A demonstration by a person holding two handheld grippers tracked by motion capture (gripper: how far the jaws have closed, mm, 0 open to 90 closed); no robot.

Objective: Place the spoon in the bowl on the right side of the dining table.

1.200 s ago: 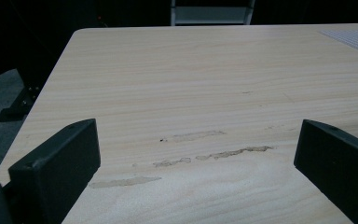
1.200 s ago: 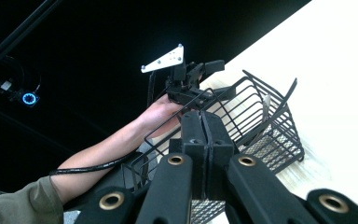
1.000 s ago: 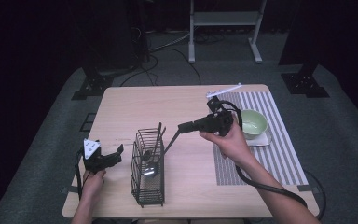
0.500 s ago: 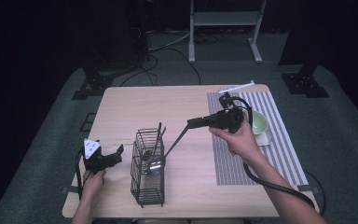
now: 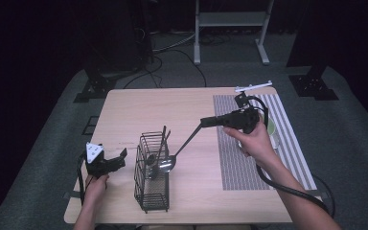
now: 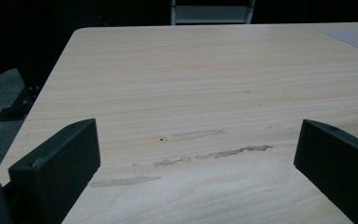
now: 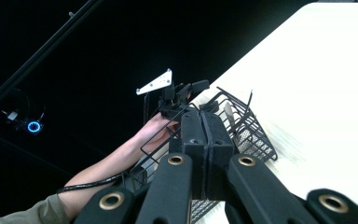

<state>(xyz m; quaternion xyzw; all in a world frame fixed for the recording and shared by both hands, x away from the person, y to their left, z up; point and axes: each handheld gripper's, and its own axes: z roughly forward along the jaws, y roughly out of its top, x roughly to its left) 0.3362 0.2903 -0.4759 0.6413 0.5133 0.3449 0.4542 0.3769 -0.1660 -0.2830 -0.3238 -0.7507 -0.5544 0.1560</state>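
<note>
My right gripper (image 5: 206,121), clamped on the ladle (image 5: 182,146), has drawn back toward the table's right edge — bowl clearing the wire basket (image 5: 152,177); left gripper (image 5: 120,156) wide, idle.

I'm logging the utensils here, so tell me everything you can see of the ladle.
The ladle looks like metal, with a long thin dark handle and a shiny rounded bowl. It slants, bowl end low beside the wire basket, handle rising toward the right hand-held gripper, whose jaws are shut on its end. Whether the bowl touches the table or the basket is unclear.
</note>
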